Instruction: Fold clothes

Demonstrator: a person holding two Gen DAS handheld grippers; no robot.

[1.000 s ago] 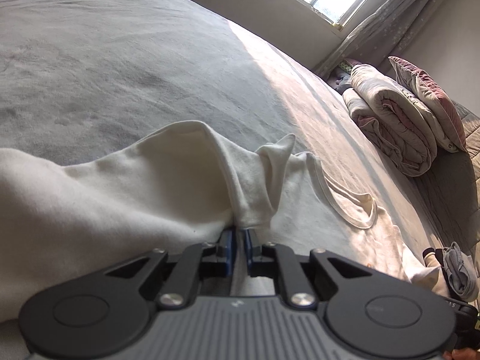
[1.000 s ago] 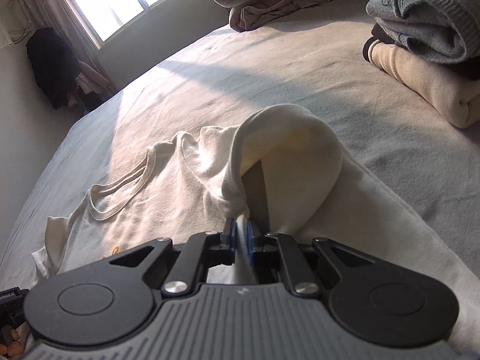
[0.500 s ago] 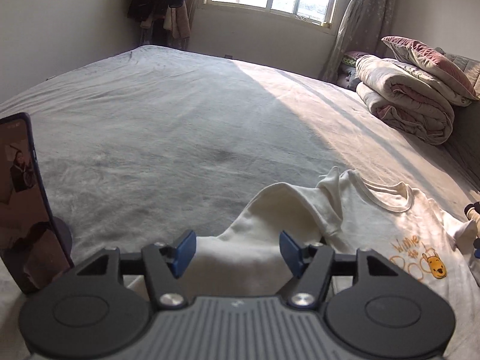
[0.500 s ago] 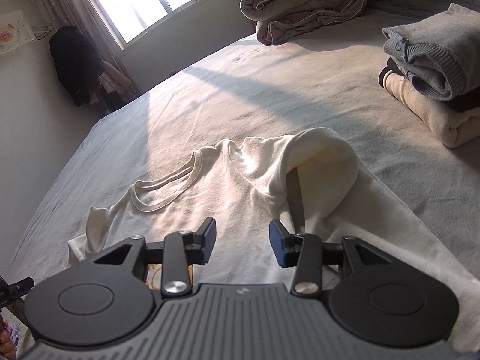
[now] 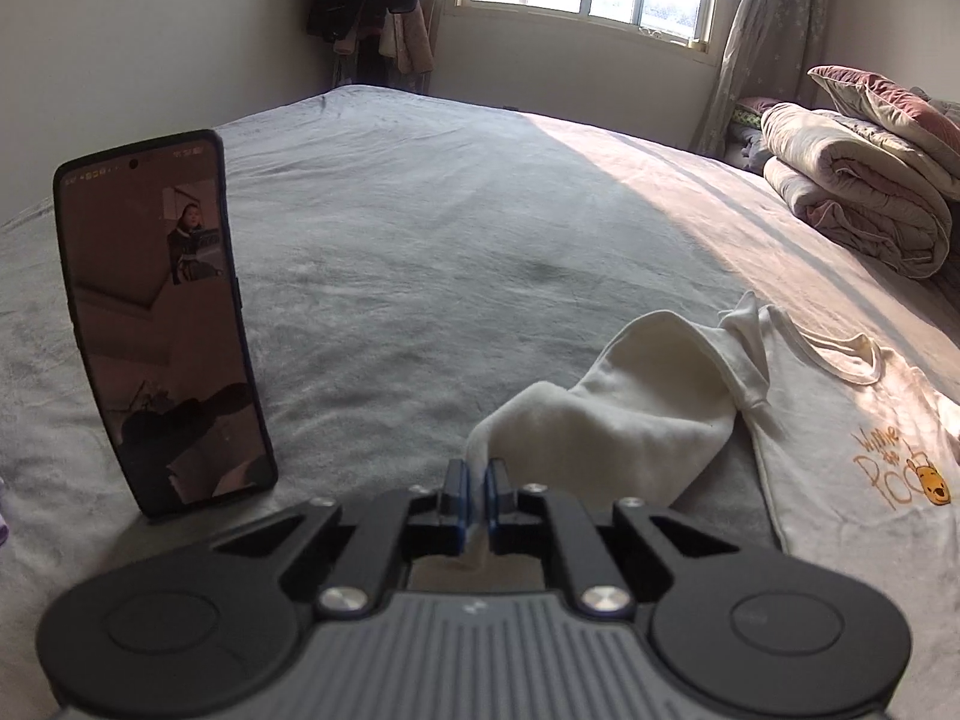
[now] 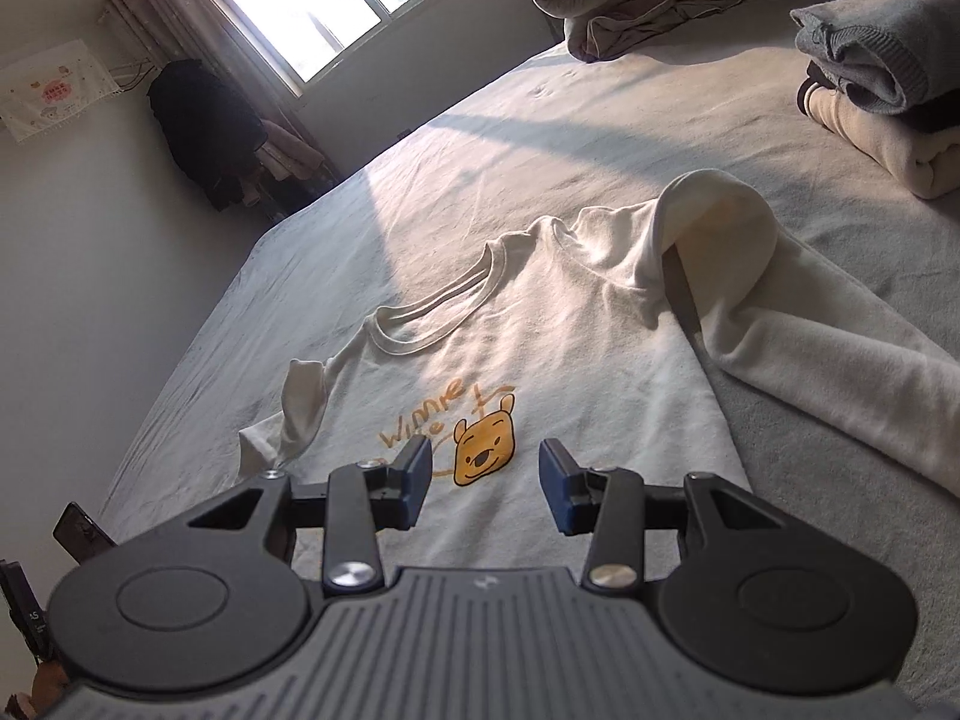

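A cream long-sleeved shirt with an orange bear print lies face up on the grey bed. In the left wrist view its sleeve humps up beside the body. My left gripper is closing on that sleeve's end, and the cloth is pinched between the blue pads. The other sleeve arches at the shoulder and runs off to the right. My right gripper hovers open above the bear print, nothing between its fingers.
A phone stands upright on the bed just left of my left gripper. Folded clothes are stacked at the far right. A rolled quilt lies by the window. Dark garments hang in the far corner.
Both grippers let go of the sleeves and drew back. The left one opened wide, swung left and shut again on the sleeve's end. The right one stayed open and rose over the print.
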